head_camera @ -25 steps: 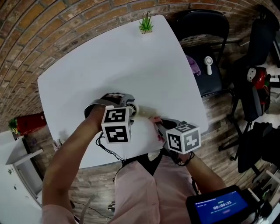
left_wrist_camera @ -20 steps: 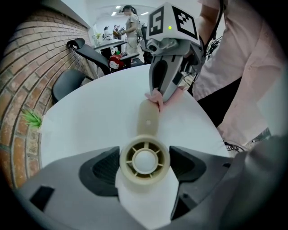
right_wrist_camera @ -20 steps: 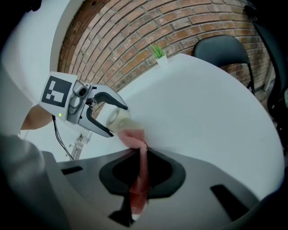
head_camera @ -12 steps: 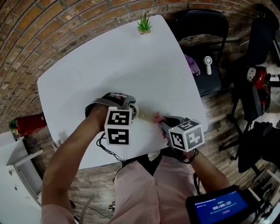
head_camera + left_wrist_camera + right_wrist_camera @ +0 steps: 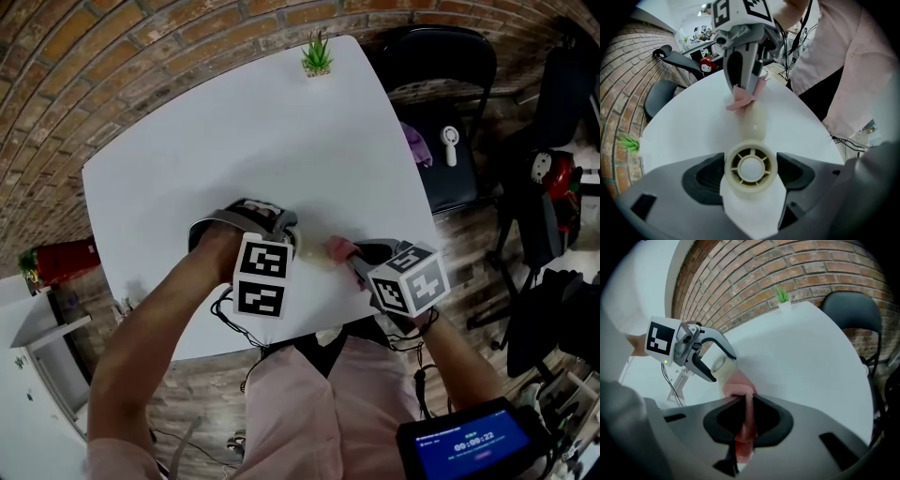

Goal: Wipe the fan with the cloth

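A small cream hand fan lies low over the white table, and my left gripper is shut on its round head. The handle points toward my right gripper, which is shut on a pink cloth; the cloth's bunched end rests against the tip of the handle. In the right gripper view the cloth runs out between the jaws to the fan held by the left gripper. From the head view both grippers meet near the table's front edge, with the fan and cloth between them.
A potted plant stands at the table's far edge. A black chair at the right holds a white hand fan and a purple cloth. A tablet shows at bottom right, and a red object lies left of the table.
My right gripper and the cloth have shifted slightly right and away along the fan's handle. The left gripper has edged right with the fan still in it.
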The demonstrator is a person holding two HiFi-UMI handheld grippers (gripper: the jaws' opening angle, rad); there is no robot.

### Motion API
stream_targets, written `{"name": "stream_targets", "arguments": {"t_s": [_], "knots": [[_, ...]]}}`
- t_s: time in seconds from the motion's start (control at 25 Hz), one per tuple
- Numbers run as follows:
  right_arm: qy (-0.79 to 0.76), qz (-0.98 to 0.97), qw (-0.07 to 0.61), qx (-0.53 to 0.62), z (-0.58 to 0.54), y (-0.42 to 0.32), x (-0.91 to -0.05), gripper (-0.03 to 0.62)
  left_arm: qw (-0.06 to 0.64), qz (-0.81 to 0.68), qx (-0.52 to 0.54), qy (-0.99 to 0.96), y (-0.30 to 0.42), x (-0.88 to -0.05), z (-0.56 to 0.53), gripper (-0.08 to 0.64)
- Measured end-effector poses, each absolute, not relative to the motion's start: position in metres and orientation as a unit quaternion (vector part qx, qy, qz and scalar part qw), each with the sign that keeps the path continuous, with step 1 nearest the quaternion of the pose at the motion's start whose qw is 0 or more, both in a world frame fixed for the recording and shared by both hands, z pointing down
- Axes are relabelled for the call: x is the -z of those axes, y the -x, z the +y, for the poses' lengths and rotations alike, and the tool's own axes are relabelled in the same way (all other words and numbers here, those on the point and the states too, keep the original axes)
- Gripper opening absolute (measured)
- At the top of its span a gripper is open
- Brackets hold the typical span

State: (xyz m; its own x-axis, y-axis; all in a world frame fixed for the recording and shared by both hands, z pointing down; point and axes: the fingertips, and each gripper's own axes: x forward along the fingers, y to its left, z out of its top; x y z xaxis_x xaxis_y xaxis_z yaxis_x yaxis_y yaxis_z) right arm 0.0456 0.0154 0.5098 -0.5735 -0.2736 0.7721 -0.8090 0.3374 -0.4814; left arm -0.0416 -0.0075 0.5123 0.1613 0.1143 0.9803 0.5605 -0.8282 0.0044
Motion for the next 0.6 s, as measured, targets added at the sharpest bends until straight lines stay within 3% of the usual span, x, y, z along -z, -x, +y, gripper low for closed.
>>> {"name": "stream_targets", "arguments": {"t_s": [0.6], "knots": [[-0.119, -0.872, 0.422, -0.217, -0.020, -0.006, -0.511, 0.032, 0.193, -0.237, 0.612, 0.729, 0.038, -0.513, -0.008, 0.354]]}}
